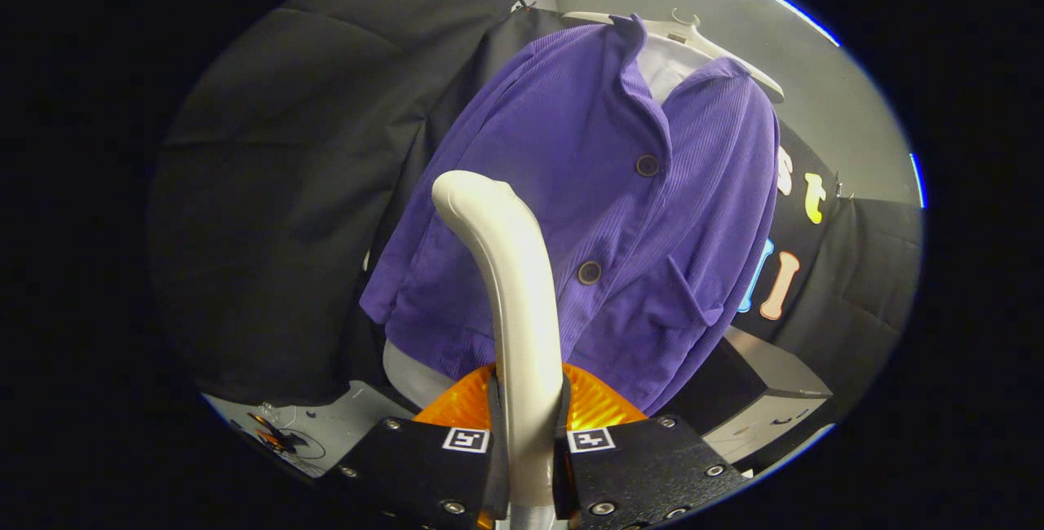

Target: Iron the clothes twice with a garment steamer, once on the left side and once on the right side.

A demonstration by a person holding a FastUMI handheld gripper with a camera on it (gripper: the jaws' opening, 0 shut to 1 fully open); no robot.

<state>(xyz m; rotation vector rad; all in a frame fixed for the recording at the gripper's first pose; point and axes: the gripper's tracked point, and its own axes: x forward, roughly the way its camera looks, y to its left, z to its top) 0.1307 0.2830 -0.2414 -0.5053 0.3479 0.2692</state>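
here, black cloth wall (269, 212) seen left, grey wall (816, 106) upper right. steamer (514, 285) clamped between gripper (528, 440) fingers, long axis upright, tip curved up-left, at frame centre before purple jacket (603, 212) hung on hanger (693, 33).

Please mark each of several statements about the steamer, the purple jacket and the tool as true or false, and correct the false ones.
1. The tool is shut on the white steamer handle. True.
2. The purple jacket lies flat on a table. False: it hangs on a white hanger, in front of the black cloth wall.
3. Two dark buttons show on the jacket front. True: an upper button and a lower button.
4. The jacket is green. False: it is purple.
5. The steamer handle rises between the tool's fingers, in front of the jacket. True.
6. The jacket has no pocket. False: a patch pocket sits near its hem.
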